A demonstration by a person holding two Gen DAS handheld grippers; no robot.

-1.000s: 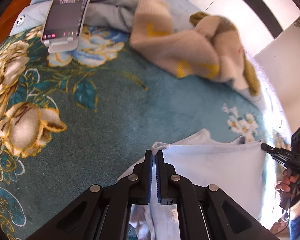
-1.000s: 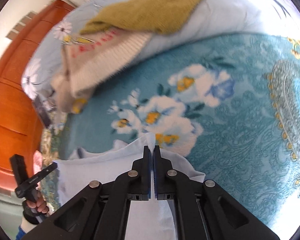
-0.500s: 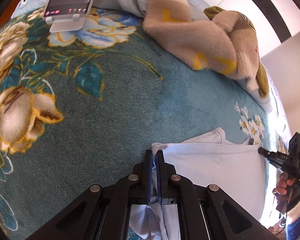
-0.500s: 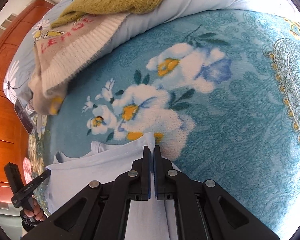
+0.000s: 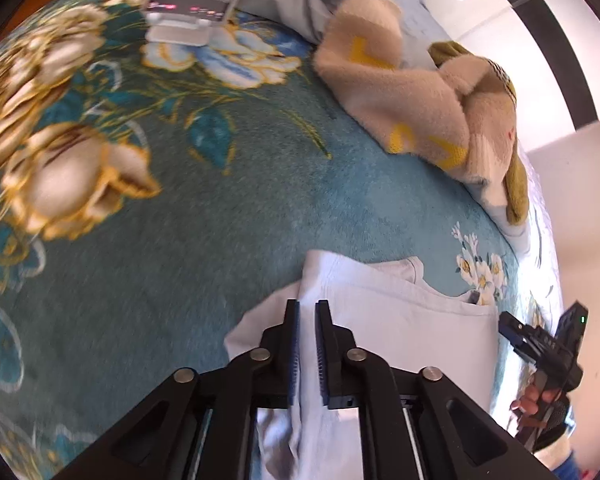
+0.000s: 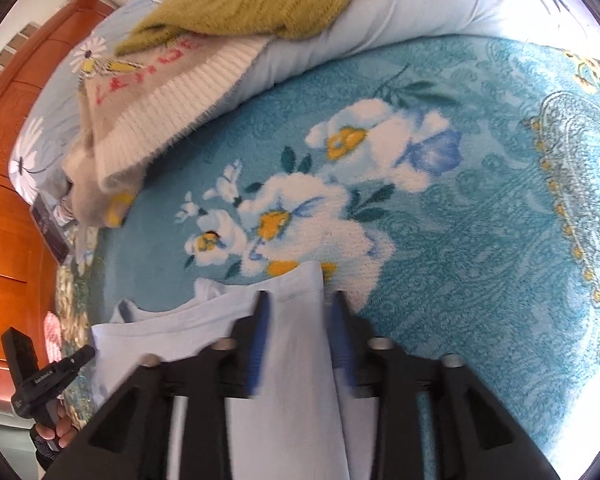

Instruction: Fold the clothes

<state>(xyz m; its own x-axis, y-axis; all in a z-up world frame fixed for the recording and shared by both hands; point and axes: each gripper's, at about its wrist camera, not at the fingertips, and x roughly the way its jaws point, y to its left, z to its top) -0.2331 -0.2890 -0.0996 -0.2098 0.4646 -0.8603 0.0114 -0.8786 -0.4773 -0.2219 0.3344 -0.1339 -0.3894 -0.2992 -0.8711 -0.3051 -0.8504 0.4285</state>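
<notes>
Two claws sit over a pale blue cotton T-shirt (image 5: 400,332) lying flat on the near part of a teal floral plush blanket (image 5: 220,216). The left claw (image 5: 307,308) is parted by a narrow gap, with a fold of the shirt's edge lying between its fingers. The right claw (image 6: 298,300) stands wide open astride the shirt's far corner, gripping nothing. Farther off lies a beige fuzzy sweater (image 5: 412,100) beside an olive knit garment (image 6: 260,0).

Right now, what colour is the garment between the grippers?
Pale blue garment, clearest in the right wrist view.
</notes>
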